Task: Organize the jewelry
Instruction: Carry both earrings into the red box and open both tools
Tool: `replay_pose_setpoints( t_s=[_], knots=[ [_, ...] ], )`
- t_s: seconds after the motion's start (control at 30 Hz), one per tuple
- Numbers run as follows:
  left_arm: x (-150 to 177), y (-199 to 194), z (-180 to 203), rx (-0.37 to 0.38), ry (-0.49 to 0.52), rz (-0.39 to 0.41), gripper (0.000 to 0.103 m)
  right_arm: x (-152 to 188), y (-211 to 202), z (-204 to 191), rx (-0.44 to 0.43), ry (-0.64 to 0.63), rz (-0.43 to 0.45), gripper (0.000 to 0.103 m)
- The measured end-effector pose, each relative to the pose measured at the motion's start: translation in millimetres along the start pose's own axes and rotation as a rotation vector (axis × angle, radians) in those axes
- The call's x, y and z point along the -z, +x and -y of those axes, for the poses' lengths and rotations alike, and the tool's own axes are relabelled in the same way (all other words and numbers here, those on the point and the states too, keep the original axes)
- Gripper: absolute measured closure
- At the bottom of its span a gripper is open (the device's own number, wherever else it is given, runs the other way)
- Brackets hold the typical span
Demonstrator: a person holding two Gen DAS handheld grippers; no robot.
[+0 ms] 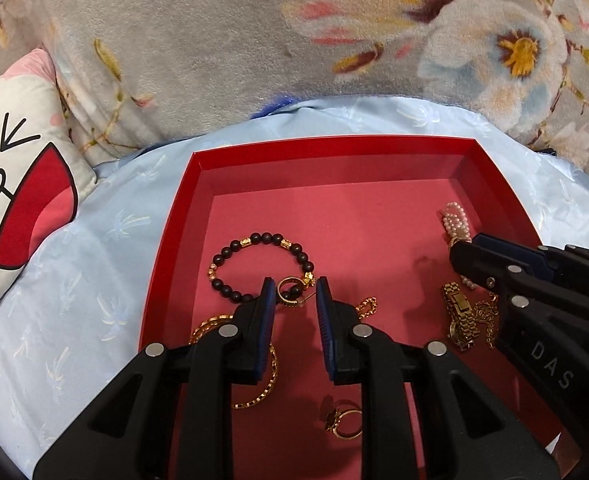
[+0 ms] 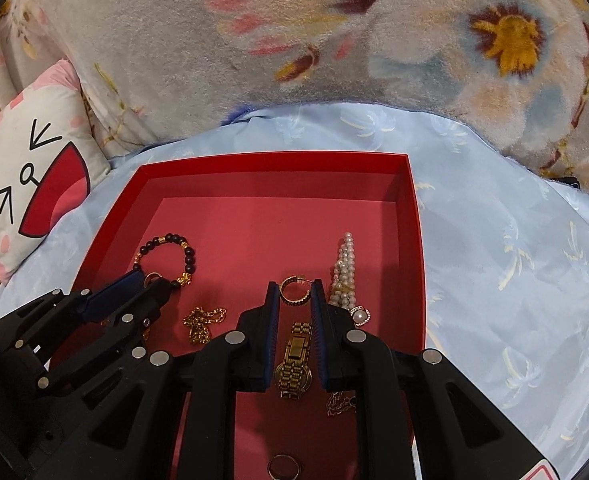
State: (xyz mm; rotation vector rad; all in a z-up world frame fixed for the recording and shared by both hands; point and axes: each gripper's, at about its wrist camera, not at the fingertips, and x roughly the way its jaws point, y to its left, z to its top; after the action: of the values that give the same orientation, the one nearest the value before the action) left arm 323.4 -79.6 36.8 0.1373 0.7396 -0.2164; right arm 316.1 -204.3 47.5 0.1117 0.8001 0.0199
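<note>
Red cardboard tray [image 1: 174,216] lies on the pale blue bed sheet [image 1: 74,280], and all the jewelry sits on its pink floor. My left gripper [image 1: 292,296] hangs over the near left part of the tray with its jaws parted, holding nothing; between the tips I see a gold hoop earring [image 1: 288,292] lying against the dark bead bracelet [image 1: 254,264]. A gold chain [image 1: 254,360] runs under my left finger, and a gold ring [image 1: 344,424] rests near the front edge. In the left wrist view I cannot tell which piece lies on top where the earring and bracelet meet.

My right gripper [image 2: 293,300] is over the right part of the tray, jaws also apart and empty. Another gold hoop earring [image 2: 293,290] lies just ahead of its tips, and a gold watch [image 2: 294,364] lies flat between its fingers, not touched by either pad as far as I can see. A pearl strand [image 2: 344,272] sits just beside the right finger, close to the tray's right wall, with a pearl earring [image 2: 360,315] at its near end. A small gold chain heap [image 2: 202,322] rests between my two grippers.

A floral blanket [image 1: 214,40] rises behind the tray, and a cartoon-face pillow [image 1: 14,200] lies off to the left.
</note>
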Motion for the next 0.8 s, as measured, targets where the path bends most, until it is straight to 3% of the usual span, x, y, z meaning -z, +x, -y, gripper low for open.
replay_pose_setpoints(
  t_s=[0.3, 0.47, 0.6, 0.8],
  knots=[
    [-0.4, 2.5, -0.5, 0.006, -0.004, -0.006, 0.082, -2.5, 6.7, -4.6, 0.020, -0.014, 0.003, 0.088],
    [1.0, 1.5, -1.1, -0.004, -0.009, -0.002, 0.069, -2.1, 4.0, -5.8, 0.026, -0.016, 0.019, 0.084],
    [1.7, -0.3, -1.8, -0.011, -0.014, 0.001, 0.068, 1.3, -3.1, -3.6, 0.023, -0.011, 0.039, 0.076],
    [0.5, -10.7, -9.4, -0.022, -0.031, 0.016, 0.068, 9.0, -23.2, -0.7, 0.027, -0.028, 0.060, 0.075]
  ],
)
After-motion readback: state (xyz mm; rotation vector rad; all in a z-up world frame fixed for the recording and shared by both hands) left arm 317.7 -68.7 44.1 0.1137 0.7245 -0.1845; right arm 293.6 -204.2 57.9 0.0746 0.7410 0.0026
